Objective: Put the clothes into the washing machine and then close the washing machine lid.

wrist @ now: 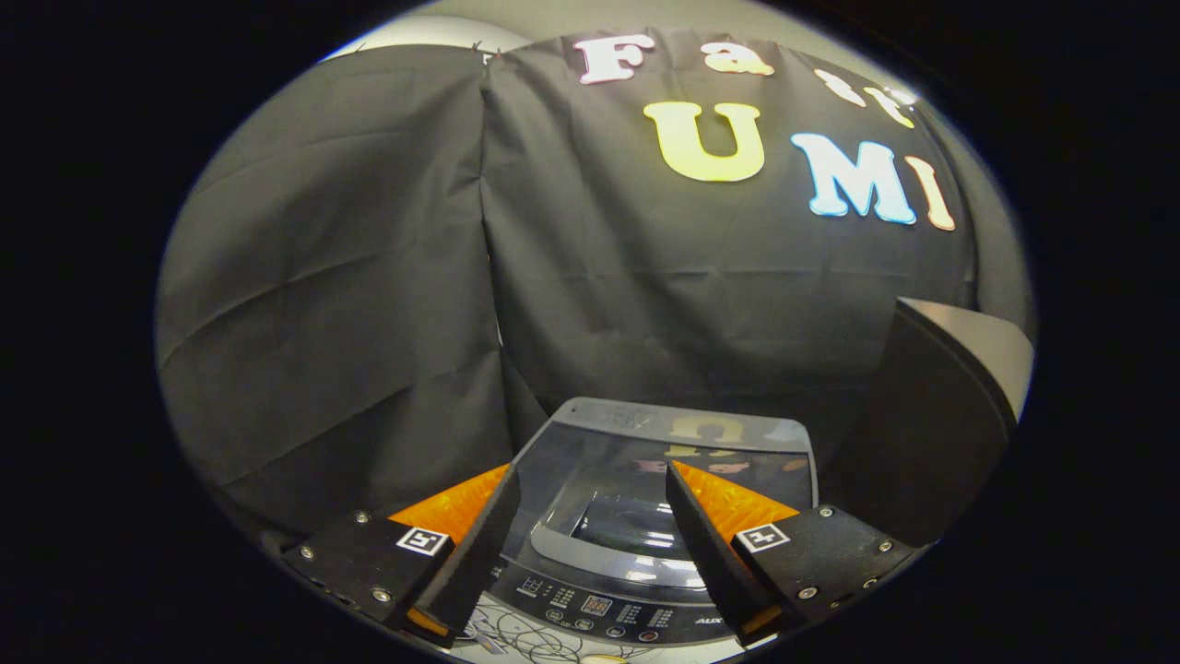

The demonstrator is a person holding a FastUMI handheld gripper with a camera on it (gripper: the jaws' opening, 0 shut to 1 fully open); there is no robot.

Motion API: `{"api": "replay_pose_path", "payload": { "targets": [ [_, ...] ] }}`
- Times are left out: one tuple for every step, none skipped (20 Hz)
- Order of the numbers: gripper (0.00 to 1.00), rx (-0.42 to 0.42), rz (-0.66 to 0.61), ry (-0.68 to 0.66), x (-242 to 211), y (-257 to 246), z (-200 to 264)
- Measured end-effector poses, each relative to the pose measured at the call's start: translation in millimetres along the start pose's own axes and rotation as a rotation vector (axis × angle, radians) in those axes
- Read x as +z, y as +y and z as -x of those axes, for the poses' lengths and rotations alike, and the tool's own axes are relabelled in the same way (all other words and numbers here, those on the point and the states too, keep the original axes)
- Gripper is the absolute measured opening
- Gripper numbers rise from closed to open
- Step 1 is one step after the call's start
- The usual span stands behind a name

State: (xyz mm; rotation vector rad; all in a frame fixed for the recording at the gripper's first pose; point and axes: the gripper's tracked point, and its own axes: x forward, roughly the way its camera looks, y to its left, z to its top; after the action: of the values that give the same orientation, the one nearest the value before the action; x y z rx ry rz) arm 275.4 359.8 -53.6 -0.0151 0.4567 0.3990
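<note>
A: What fills most of our frame?

B: We see the booth's black cloth wall point(572, 258) across the upper and middle frame. At the right middle stands a dark curved object with a pale top point(940, 406); we cannot tell what it is.

A: And the washing machine?

B: We find the washing machine point(645, 516) at lower centre, just ahead of and below our fingers. Its glass lid point(664, 461) lies flat and shut, reflecting the wall. The control panel point(599, 609) runs along its near edge at the bottom.

A: How does the tool stand?

B: We see the tool point(590, 489) held wide open, fingers point(479, 544) well apart, gripping nothing; the lid shows between them.
</note>
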Motion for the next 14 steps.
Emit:
{"api": "replay_pose_path", "payload": {
  "targets": [
    [0.98, 0.001, 0.000, -0.022, 6, -4, 13],
    [0.97, -0.002, 0.002, -0.042, 13, -9, 26],
    [0.97, -0.004, 0.002, -0.060, 17, -15, 36],
    [0.97, -0.007, 0.000, -0.078, 22, -22, 48],
    [0.97, -0.014, -0.005, -0.096, 28, -29, 61],
    [0.97, -0.019, -0.012, -0.116, 35, -38, 73],
    [0.97, -0.029, -0.016, -0.139, 42, -46, 85],
    [0.97, -0.040, -0.017, -0.161, 48, -52, 96],
    [0.97, -0.049, -0.019, -0.182, 54, -62, 105],
    [0.97, -0.062, -0.022, -0.201, 60, -74, 114],
    [0.97, -0.075, -0.027, -0.217, 65, -87, 120],
    [0.97, -0.084, -0.036, -0.233, 70, -99, 128],
    [0.97, -0.094, -0.044, -0.251, 73, -108, 136],
    [0.97, -0.106, -0.047, -0.263, 77, -119, 145]
  ]
}}
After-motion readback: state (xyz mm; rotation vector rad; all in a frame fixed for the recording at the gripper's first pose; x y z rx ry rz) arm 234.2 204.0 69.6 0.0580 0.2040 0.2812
